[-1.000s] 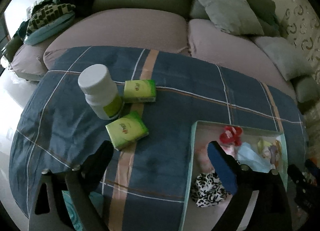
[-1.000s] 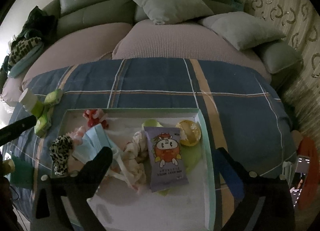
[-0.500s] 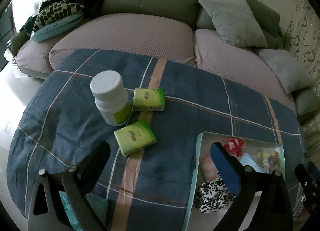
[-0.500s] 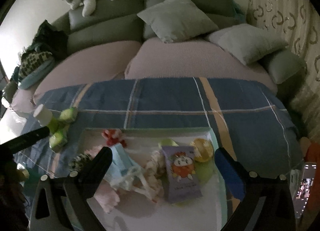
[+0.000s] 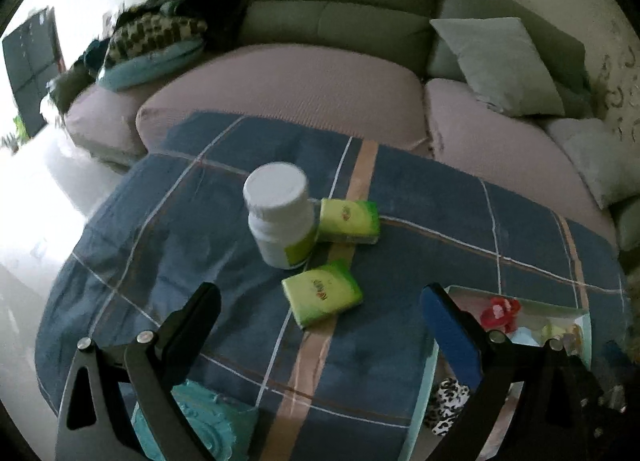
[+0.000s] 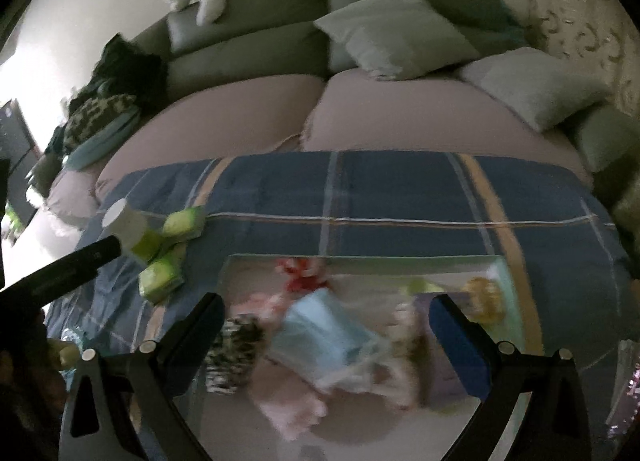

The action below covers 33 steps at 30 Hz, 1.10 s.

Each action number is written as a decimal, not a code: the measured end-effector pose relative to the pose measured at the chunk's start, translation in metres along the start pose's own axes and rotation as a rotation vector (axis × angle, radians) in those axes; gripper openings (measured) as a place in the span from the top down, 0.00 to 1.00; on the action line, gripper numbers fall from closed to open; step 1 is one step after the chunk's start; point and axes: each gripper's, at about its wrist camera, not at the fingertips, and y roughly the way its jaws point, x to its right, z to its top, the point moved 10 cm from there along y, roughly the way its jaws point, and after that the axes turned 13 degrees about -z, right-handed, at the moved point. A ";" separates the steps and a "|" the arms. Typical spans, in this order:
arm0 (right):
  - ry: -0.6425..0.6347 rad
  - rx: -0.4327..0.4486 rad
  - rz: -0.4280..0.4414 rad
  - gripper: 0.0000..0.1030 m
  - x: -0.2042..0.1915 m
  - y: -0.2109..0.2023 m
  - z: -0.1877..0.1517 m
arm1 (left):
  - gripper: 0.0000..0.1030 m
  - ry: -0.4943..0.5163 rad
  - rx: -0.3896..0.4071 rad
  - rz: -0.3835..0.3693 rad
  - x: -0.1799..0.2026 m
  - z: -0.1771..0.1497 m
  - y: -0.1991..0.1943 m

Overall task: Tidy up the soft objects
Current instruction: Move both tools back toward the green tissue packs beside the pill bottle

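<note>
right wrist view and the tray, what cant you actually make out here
- Tray contents, right wrist view: motion blur smears the blue cloth and pink items; the purple packet is unreadable.
- Tray, left wrist view: the left claw, its blue-padded finger, and the frame edge hide most of it.
- Leopard-print piece: partly hidden, type unclear.
- Green packets: print too small to read.
- Teal object: behind the other finger.
- Right claw: open, empty.

Matt plaid cloth (image 5: 440, 229) under a smooth white plastic bottle (image 5: 280, 221); beside the bottle, glossy green tissue packs (image 5: 322, 293).
</note>
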 end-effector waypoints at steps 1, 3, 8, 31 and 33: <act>-0.011 -0.002 0.004 0.00 -0.007 0.001 -0.001 | 0.03 -0.034 -0.009 -0.015 -0.006 -0.002 0.002; -0.042 -0.004 0.012 0.00 -0.023 0.003 -0.002 | 0.03 -0.082 -0.013 -0.025 -0.018 -0.002 0.003; -0.099 -0.018 0.026 0.00 -0.051 0.009 -0.008 | 0.03 -0.156 0.007 -0.019 -0.044 0.000 -0.001; -0.114 -0.075 0.055 0.00 -0.084 0.033 0.012 | 0.03 -0.204 -0.141 0.014 -0.063 -0.008 0.045; -0.122 -0.071 0.036 0.00 -0.082 0.035 0.018 | 0.03 -0.199 -0.153 0.021 -0.058 -0.006 0.052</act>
